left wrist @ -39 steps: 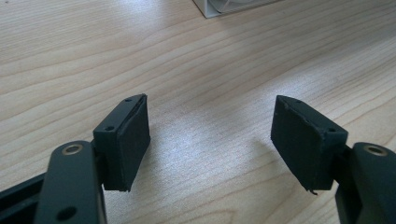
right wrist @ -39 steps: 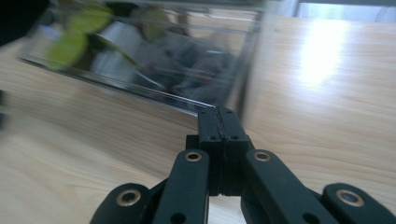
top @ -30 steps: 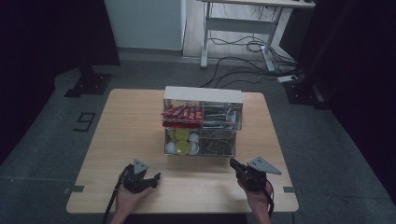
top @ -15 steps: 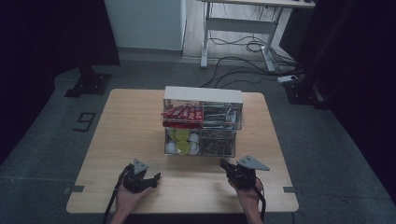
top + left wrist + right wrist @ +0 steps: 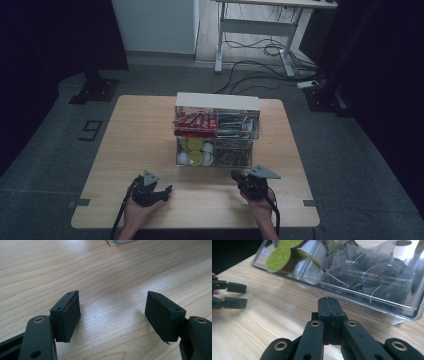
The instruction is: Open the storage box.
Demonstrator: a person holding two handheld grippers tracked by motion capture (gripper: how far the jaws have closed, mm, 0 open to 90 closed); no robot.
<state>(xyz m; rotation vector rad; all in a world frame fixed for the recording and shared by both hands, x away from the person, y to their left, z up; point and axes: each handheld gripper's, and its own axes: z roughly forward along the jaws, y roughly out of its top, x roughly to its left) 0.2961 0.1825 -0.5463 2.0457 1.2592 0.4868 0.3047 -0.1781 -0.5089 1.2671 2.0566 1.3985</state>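
clear organiser box (image 5: 372, 293) — near right claw (image 5: 329, 305) (pressed closed, empty) | left claw (image 5: 112, 315) — wide, empty

**Box ahead of both tongs, nearer the right**

On the surface (image 5: 135, 130), the clear box (image 5: 217, 130) stands beyond the two tongs, in the middle. The right tongs (image 5: 238, 176) sit just before its near right corner, close to the wall but apart from it. The left tongs (image 5: 165, 190) lie well to the left of them, farther from the box. Inside the box, capsules (image 5: 279, 257) lie to the left of the right tongs, tea bags (image 5: 372, 270) straight ahead. The packets (image 5: 196, 121) lie in the upper tier, above the capsules.
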